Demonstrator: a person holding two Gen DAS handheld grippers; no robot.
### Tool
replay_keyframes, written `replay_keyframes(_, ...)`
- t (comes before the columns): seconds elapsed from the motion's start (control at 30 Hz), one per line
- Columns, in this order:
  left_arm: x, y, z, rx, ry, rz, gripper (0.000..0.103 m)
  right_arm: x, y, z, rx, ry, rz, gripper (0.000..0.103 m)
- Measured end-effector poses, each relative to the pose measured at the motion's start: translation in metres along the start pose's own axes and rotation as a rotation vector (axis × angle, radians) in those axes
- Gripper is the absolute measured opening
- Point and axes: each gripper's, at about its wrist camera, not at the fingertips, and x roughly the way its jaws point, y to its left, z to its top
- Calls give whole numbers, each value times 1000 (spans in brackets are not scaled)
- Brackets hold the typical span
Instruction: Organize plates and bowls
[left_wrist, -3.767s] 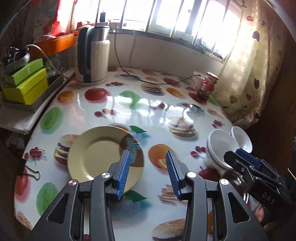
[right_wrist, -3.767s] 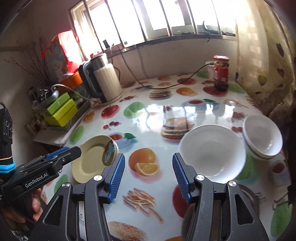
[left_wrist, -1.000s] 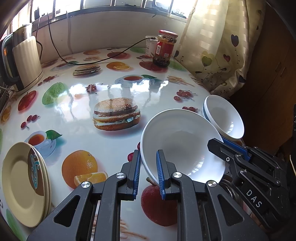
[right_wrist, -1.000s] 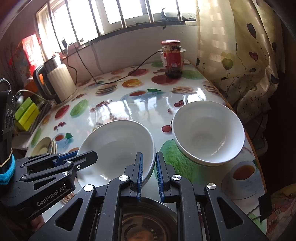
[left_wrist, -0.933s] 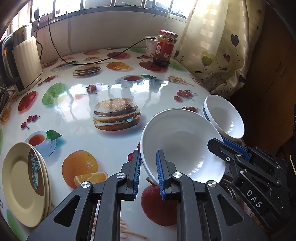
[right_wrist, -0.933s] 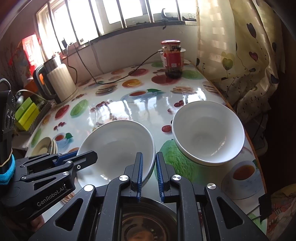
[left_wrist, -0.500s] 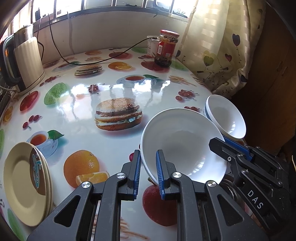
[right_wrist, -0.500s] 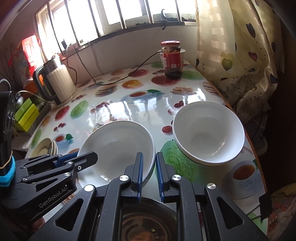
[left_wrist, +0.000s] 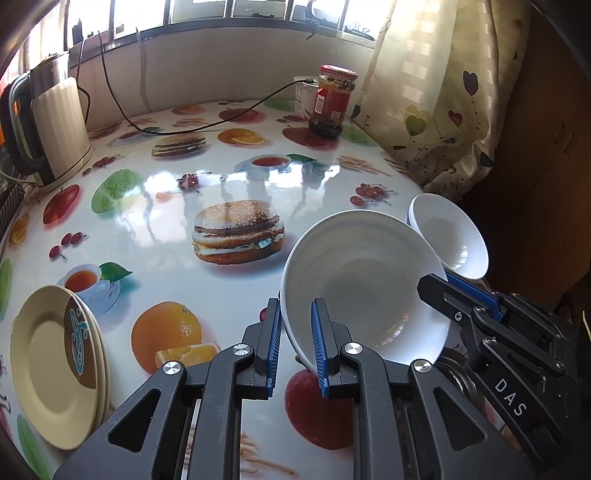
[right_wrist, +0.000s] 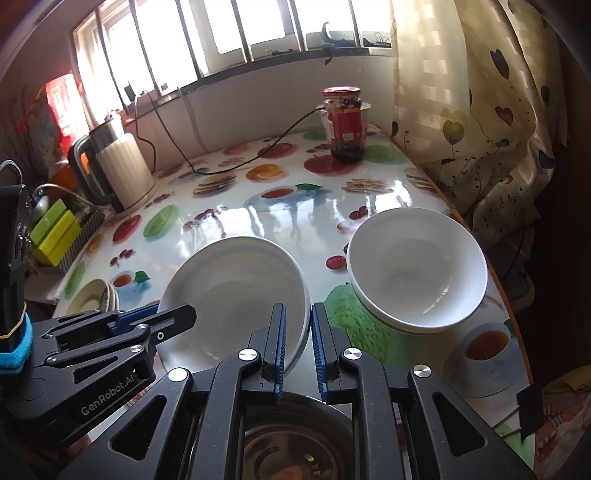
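Ok, I've got both grippers, L (left_wrist: 296, 334) & R (right_wrist: 297, 338), clamped on opposite rims of white bowl (left_wrist: 364, 291), 2nd bowl (right_wrist: 415, 267) just right of R.

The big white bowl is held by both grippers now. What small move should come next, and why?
Probably lift the big white bowl a little and carry it toward the stacked bowls on its right. The left gripper and right gripper each pinch its rim on opposite sides, and those white bowls look like its matching pile.
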Motion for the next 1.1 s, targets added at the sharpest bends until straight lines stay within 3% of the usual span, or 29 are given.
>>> replay_keyframes(1.1,-51,-33,-23,56,-59,-64,17,-75,0,-32,42,-115,-27,14)
